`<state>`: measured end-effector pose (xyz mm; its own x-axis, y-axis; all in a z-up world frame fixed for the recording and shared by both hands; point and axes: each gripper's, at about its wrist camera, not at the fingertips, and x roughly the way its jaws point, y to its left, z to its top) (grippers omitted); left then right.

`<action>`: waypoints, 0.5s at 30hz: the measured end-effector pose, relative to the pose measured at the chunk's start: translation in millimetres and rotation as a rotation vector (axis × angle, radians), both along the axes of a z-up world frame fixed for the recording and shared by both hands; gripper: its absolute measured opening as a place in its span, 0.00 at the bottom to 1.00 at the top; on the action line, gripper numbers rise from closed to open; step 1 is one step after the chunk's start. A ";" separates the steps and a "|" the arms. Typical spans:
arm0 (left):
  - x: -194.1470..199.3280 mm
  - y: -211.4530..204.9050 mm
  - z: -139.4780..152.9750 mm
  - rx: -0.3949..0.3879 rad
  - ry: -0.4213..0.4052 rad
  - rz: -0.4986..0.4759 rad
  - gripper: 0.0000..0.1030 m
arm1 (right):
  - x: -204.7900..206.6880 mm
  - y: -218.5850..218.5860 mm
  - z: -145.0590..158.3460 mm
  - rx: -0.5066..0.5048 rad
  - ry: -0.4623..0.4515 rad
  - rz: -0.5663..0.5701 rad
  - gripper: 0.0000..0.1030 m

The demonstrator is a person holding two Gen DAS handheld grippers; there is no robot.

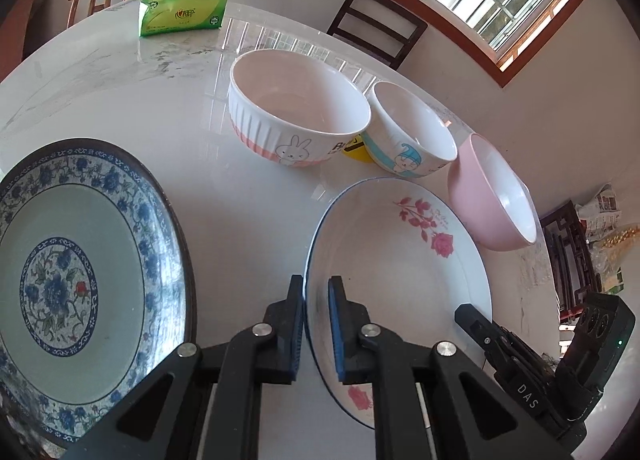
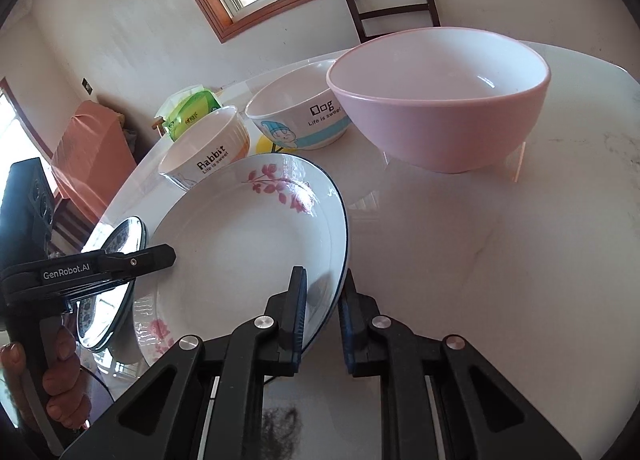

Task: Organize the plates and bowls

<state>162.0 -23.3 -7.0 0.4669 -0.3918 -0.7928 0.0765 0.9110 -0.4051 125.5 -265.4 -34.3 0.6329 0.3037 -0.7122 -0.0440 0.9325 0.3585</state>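
A white plate with pink roses (image 1: 400,260) (image 2: 248,244) is held tilted above the table. My left gripper (image 1: 316,324) is shut on its left rim. My right gripper (image 2: 324,316) is shut on its right rim, and also shows in the left wrist view (image 1: 492,336). A blue-and-white patterned plate (image 1: 80,284) (image 2: 116,260) lies flat to the left. Behind stand a white rabbit bowl (image 1: 300,108) (image 2: 204,152), a white dog bowl (image 1: 412,128) (image 2: 300,108) and a pink bowl (image 1: 492,196) (image 2: 440,96).
A green tissue pack (image 1: 180,8) (image 2: 192,108) sits at the table's far side. Dark chairs (image 1: 376,24) (image 2: 392,4) stand beyond the round white table (image 1: 224,188). A yellow sticker (image 1: 356,152) lies between the white bowls.
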 end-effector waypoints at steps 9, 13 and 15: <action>-57.4 58.1 16.5 -0.029 -0.025 0.078 0.11 | -36.3 42.9 34.0 0.000 -0.063 0.067 0.15; -73.0 95.2 19.5 -0.015 -0.023 0.137 0.11 | -36.5 76.3 38.8 0.002 -0.067 0.130 0.15; -79.3 114.7 19.5 -0.009 -0.025 0.173 0.11 | -33.2 95.7 38.6 -0.005 -0.066 0.164 0.15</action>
